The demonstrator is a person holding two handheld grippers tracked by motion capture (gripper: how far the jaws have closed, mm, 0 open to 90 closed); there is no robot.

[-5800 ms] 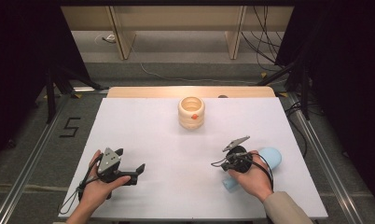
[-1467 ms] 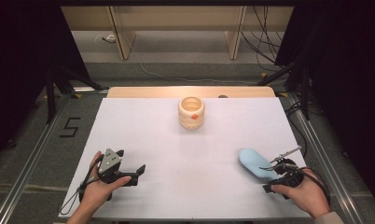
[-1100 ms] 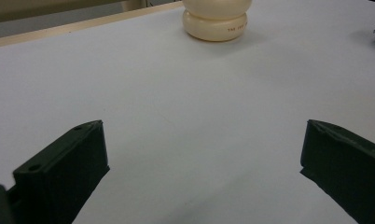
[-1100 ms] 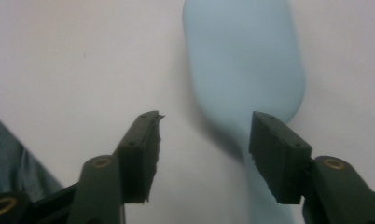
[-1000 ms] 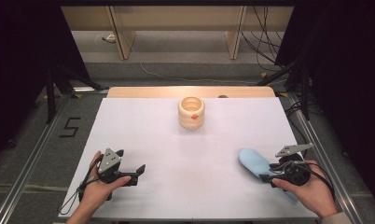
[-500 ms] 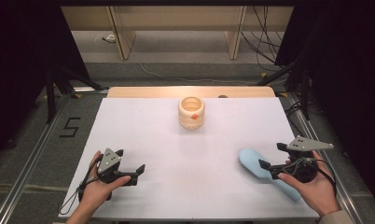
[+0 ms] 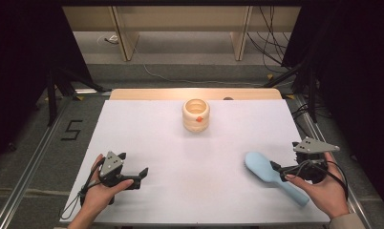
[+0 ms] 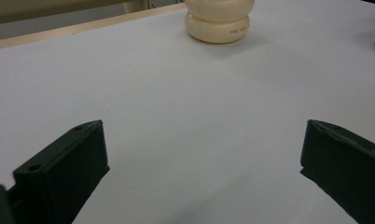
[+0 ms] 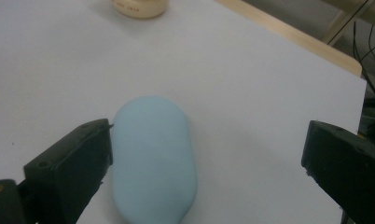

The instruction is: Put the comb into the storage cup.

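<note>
1. The counter (image 7: 190, 157) has a flat, matte white top with a strip of pale wood along its far edge.
2. A cream-coloured holder (image 7: 196, 115) stands upright near the far middle of the counter. It is rounded, shaped like stacked bulging rings, with an open top and a small orange spot on its front.
3. A pale blue brush (image 7: 271, 175) lies flat on the right side. It looks like smooth plastic, with an oval head and a slim handle running toward the person's right hand (image 7: 326, 193).
4. The right gripper (image 9: 204, 158) has its black, blocky fingers spread wide, holding nothing; the brush's head lies between them, close to the left one.
5. The left gripper (image 8: 202, 172) sits low over bare counter, fingers wide apart and empty, well apart from the holder.
</note>
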